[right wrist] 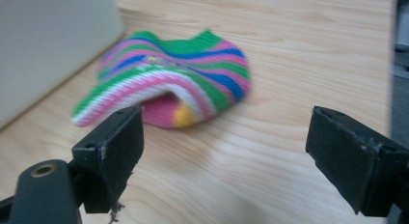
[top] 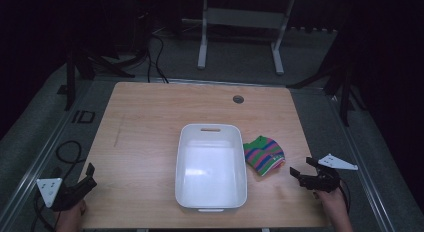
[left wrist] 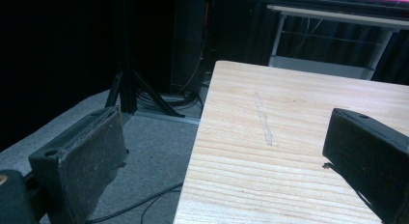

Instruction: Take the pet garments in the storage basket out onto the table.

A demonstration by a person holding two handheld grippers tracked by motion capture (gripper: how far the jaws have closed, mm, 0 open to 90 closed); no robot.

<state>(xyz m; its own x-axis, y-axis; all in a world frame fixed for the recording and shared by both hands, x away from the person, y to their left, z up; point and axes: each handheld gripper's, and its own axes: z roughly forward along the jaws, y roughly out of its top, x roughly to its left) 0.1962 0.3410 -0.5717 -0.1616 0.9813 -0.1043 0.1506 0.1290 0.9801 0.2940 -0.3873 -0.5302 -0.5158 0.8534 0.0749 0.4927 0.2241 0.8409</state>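
Beside the empty white bin (top: 211,194) lies a striped knit sock (top: 263,155).

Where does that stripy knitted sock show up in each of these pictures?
High view: the striped sock lies right of centre on the wooden table, against the right side of the white tub.
Left gripper view: not in it.
Right gripper view: upper middle, just beyond the open jaws of the right hand-held gripper.
Shared landmark: the white tub, at the upper left in the right gripper view, beside the sock.
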